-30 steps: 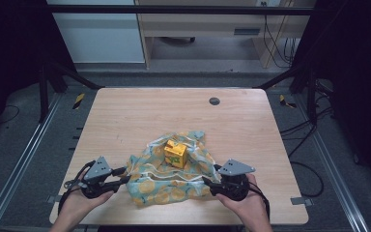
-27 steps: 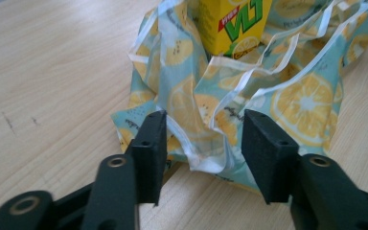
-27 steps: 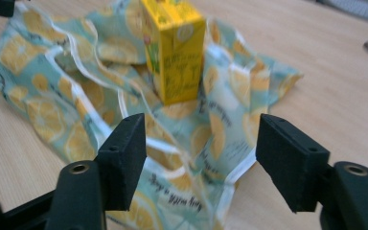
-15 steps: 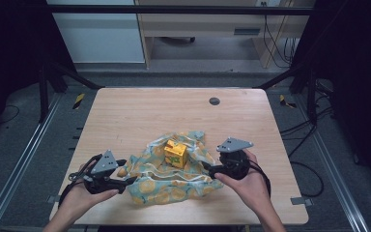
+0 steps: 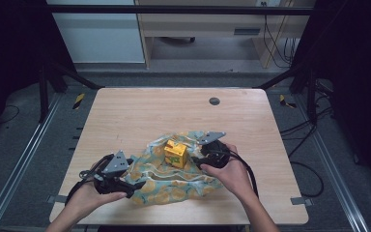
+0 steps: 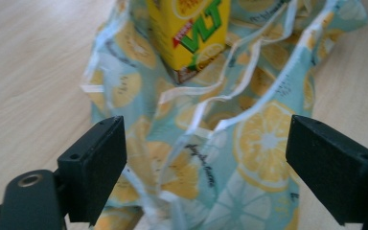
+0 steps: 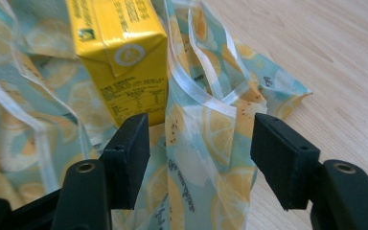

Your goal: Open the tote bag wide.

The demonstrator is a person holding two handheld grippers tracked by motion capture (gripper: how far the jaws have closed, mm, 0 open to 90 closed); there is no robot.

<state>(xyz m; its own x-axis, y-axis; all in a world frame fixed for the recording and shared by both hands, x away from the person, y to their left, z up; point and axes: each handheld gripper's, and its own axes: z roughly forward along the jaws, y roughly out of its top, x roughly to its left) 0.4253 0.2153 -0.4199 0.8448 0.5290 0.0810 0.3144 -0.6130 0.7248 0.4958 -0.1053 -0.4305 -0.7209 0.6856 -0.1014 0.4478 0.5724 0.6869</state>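
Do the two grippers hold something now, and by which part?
Nothing is held. Both the left gripper and the right gripper have open jaws around folds of the cloth.

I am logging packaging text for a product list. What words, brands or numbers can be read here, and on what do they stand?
"VLT": big green letters on the yellow drink carton, left gripper view.
Small red word above it: too blurred to read.
Fine print panel on the carton, right gripper view: too small to read.
Dark script on the lemon-print cloth: blurred, not readable.
High view: no text legible on the carton.
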